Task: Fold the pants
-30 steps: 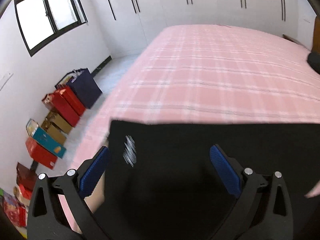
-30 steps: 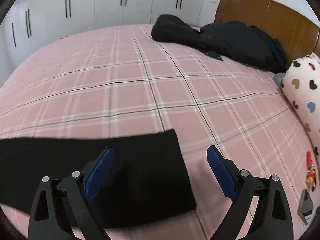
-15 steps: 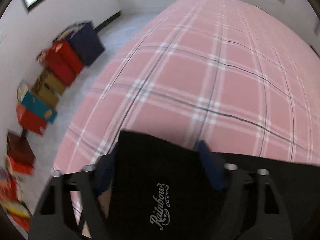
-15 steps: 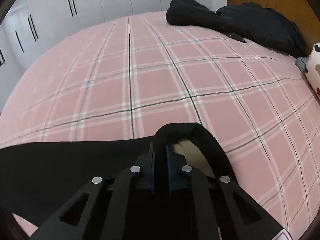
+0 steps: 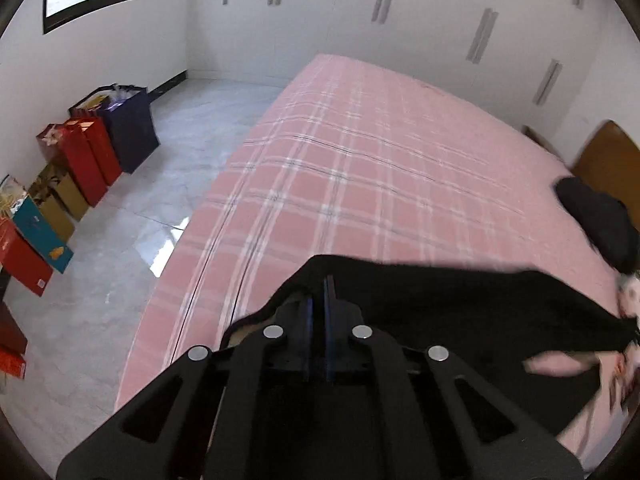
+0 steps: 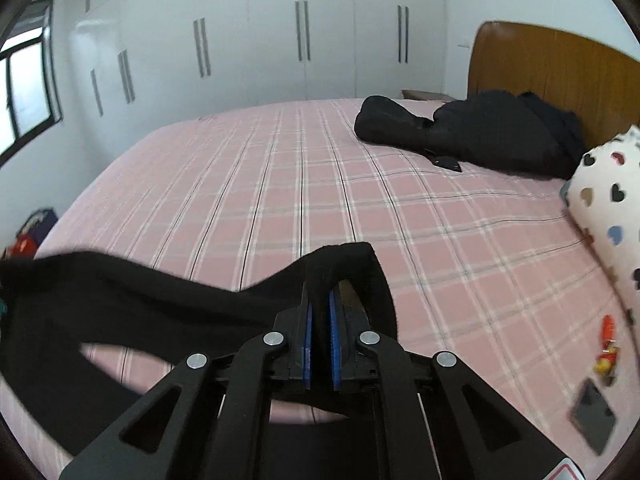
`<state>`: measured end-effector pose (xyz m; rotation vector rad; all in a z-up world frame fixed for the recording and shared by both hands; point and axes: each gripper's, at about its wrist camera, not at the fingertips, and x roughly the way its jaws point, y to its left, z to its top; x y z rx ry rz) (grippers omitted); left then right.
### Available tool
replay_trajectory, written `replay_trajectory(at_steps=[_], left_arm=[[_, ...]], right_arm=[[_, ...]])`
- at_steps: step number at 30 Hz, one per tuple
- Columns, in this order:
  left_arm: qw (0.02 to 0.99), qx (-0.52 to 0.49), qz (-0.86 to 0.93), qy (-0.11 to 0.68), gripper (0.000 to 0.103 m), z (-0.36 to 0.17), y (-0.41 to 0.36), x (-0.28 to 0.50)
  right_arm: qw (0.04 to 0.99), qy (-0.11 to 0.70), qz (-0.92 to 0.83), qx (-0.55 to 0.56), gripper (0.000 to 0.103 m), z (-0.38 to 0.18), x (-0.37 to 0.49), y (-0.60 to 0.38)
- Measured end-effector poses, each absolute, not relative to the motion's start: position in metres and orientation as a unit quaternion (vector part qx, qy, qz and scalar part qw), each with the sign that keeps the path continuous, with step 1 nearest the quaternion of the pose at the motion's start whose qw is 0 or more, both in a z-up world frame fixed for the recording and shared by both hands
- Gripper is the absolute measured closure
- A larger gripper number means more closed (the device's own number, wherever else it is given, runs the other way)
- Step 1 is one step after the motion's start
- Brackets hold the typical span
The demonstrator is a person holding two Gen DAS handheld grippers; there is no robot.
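The black pants (image 5: 460, 304) hang lifted above the pink plaid bed (image 5: 380, 184), stretched between both grippers. My left gripper (image 5: 319, 292) is shut on one corner of the pants, its blue pads pressed together on the cloth. In the right wrist view my right gripper (image 6: 319, 300) is shut on the other end of the pants (image 6: 132, 300), with a fold of black cloth bulging over its fingertips. The cloth sags toward the left there, and pink bed (image 6: 360, 200) shows under it.
A black jacket (image 6: 480, 132) lies by the wooden headboard (image 6: 552, 76). A heart-print pillow (image 6: 608, 196), a small red toy (image 6: 606, 344) and a dark phone (image 6: 592, 416) sit at the right. Gift bags and boxes (image 5: 80, 160) line the wall on the floor.
Both grippers went from wide open over the flat pants to shut on the cloth. They have lifted it off the bed, and both views have tilted up to show more of the room.
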<state>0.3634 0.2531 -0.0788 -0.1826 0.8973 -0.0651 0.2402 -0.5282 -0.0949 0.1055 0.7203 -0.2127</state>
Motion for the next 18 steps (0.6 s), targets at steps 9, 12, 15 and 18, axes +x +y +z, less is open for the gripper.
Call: replay_trajectory(at_steps=[9, 12, 15, 18], left_arm=[[0.861, -0.101, -0.052, 0.495, 0.096, -0.137, 0.267, 0.248], [0.854, -0.123, -0.012, 0.506, 0.093, -0.165, 0.276, 0.234], [0.853, -0.211, 0.004, 0.478, 0.067, -0.165, 0.293, 0.215], [0.832, -0.319, 0.016, 0.454, 0.024, -0.169, 0.296, 0.206]], right_arm=[[0.883, 0.452, -0.127, -0.007, 0.096, -0.164, 0.170, -0.518], [0.861, 0.472, -0.187, -0.021, 0.075, -0.191, 0.166, -0.520], [0.870, 0.435, -0.232, -0.020, 0.065, -0.181, 0.152, -0.514], [0.888, 0.386, -0.248, -0.008, 0.052, -0.155, 0.127, -0.493]])
